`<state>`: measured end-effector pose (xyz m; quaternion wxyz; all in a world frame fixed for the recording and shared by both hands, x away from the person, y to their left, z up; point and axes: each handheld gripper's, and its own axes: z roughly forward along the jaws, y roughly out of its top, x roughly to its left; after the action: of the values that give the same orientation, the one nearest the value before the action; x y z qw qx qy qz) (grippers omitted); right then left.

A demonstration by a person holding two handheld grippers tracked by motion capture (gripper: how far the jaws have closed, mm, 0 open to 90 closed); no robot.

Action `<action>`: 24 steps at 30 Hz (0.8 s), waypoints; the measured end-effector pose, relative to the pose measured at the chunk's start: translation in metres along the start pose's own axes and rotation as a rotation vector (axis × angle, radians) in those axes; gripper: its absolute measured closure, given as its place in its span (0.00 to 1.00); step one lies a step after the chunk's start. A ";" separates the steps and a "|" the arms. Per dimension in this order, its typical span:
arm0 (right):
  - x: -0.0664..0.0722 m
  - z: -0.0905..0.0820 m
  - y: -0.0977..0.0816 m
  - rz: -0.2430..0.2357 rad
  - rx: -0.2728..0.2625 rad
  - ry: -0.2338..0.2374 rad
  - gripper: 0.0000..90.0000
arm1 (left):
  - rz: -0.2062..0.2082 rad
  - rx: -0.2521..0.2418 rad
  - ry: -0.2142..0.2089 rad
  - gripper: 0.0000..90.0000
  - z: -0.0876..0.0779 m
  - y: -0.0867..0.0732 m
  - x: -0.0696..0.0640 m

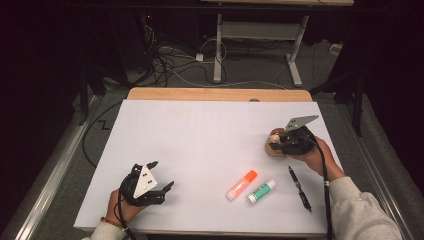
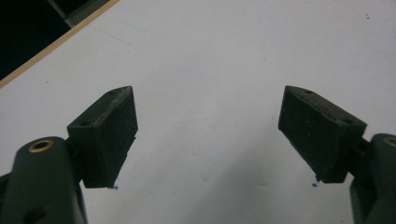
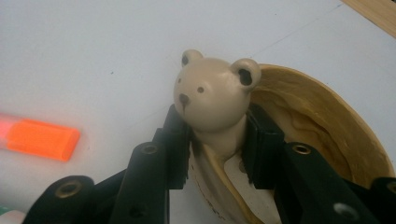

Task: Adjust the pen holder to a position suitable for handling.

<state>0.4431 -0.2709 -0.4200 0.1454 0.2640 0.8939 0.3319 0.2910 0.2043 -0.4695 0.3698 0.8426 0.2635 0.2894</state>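
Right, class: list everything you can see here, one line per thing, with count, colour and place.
Bear dish: one, beige bear on a tan bowl, right side of the sheet, gripped at the bear's neck.
Highlighter: one, orange, lower middle of the sheet.
Glue stick: one, white with green label, right of the highlighter.
Pen: one, black, right of the glue stick.
Sheet: one, white, covering the table.
Table: one, wooden, edge visible at the far side.
Left gripper: one, black, lower left, jaws open, holding nothing.
Right gripper: one, black, jaws closed on the bear dish.
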 end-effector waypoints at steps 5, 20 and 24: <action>-0.001 0.000 0.000 0.002 -0.016 0.007 0.74 | -0.003 -0.004 0.002 0.21 -0.001 0.000 0.000; 0.016 0.021 0.031 0.038 -0.066 -0.015 0.74 | -0.016 -0.027 0.007 0.21 -0.006 0.000 0.002; 0.028 0.034 0.049 0.025 -0.061 -0.012 0.74 | -0.019 -0.035 0.010 0.21 -0.008 0.000 0.003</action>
<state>0.4532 -0.2064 -0.4144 0.1546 0.2724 0.8791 0.3593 0.2878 0.2096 -0.4642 0.3861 0.8320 0.2683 0.2945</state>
